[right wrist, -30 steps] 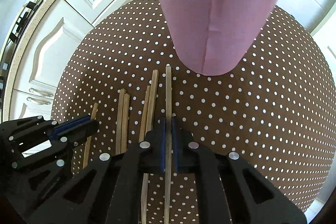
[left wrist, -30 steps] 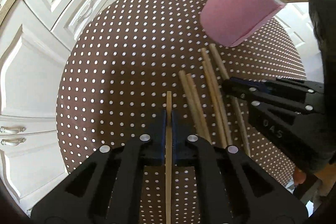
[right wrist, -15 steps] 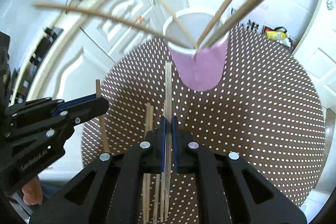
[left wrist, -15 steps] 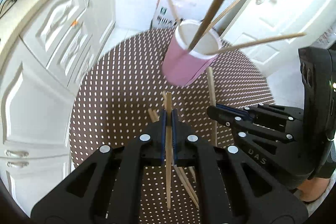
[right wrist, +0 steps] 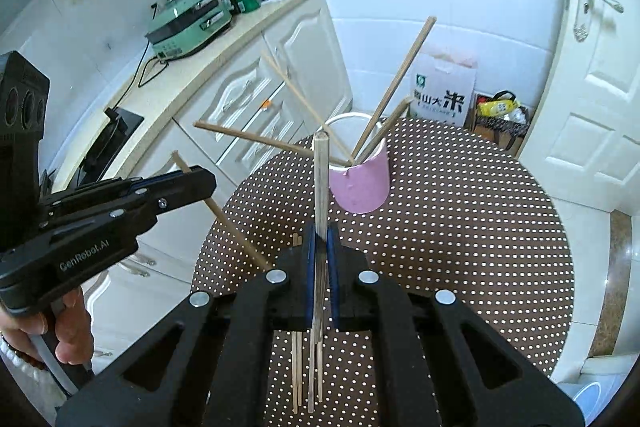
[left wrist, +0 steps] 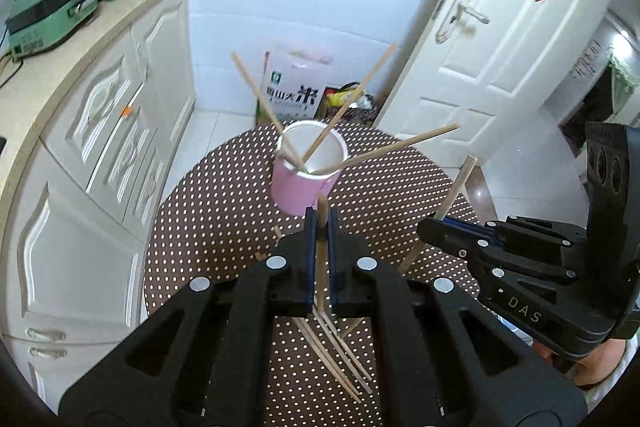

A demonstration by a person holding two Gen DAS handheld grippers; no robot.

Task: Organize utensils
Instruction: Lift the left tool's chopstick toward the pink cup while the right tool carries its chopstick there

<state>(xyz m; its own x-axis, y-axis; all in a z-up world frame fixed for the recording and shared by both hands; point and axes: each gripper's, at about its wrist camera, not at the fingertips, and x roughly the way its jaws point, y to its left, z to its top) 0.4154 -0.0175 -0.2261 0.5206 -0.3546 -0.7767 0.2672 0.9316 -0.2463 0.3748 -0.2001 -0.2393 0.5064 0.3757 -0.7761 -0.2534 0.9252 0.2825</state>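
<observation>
Above polka-dot table (left wrist: pixel 224 211), each hand-held gripper, left (left wrist: pixel 320 223), right (right wrist: pixel 321 239), clamps one chopstick, pink cup (left wrist: pixel 298 191) near far rim

One pink cup (left wrist: pixel 306 179) holds four chopsticks (left wrist: pixel 256 91); two claws (left wrist: pixel 319 223).

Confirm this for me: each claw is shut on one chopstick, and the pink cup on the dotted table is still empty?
Not quite. The pink cup is not empty: the left wrist view shows several chopsticks already leaning out of it. The rest holds: the left claw and the right claw are each shut on one chopstick above the dotted table.
</observation>
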